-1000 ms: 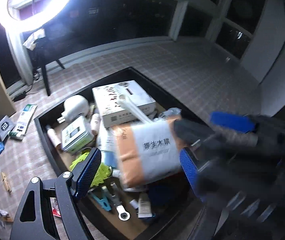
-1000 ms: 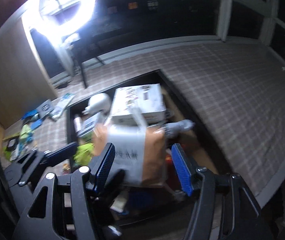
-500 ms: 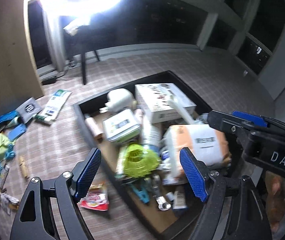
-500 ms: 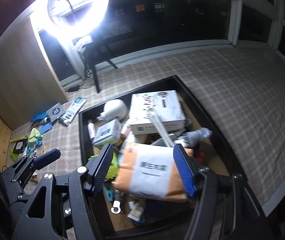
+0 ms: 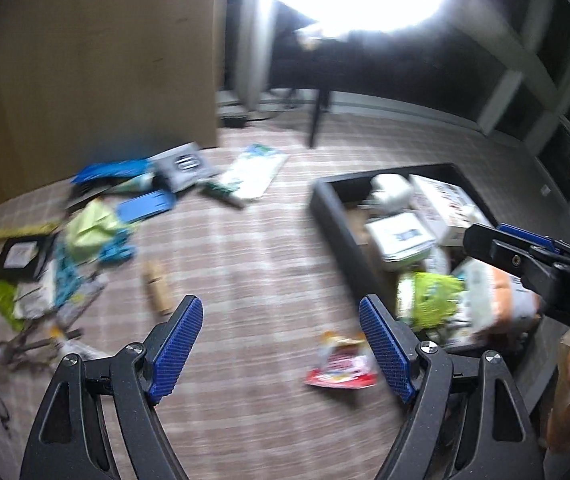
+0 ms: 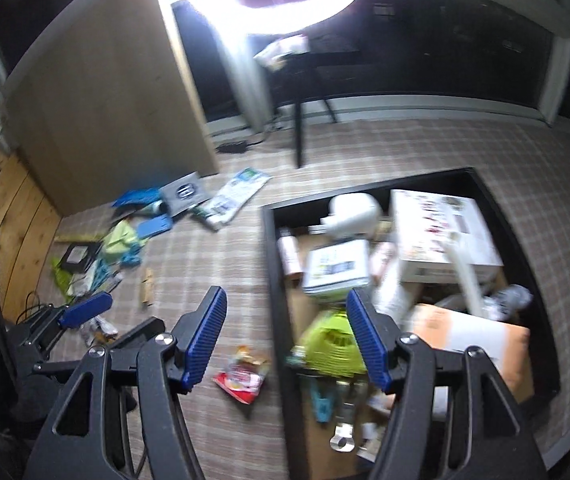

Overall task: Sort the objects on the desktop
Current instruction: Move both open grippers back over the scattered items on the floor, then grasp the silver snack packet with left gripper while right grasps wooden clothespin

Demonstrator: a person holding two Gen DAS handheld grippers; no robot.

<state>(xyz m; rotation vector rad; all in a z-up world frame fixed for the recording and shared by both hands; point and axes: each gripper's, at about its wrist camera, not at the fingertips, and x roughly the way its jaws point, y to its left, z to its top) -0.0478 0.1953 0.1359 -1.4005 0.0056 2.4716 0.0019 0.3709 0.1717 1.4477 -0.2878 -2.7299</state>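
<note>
Both sets of tongs are spread wide and holding nothing right now: the left tongs [image 5: 281,346] hang over bare plaid cloth on the counter [image 5: 245,264], and the right tongs [image 6: 287,336] sit over the near-left rim of the black tray [image 6: 275,280]. The tray is packed: a white box [image 6: 441,232] at its far side, a round white gadget [image 6: 351,212] just left of that box, a small labelled tin [image 6: 337,270] in front of the gadget, a lime-green fan-looking thing [image 6: 331,346] toward the tray's near end, and an orange-and-white pack [image 6: 481,340] at its near right. A red snack packet [image 6: 241,378] lies on the cloth just outside the tray's left wall. Well left of the tray there's a loose pile of blue and green stuff [image 5: 101,220], pretty blurry, plus a wooden clip [image 5: 157,286] between the pile and the tray.
</note>
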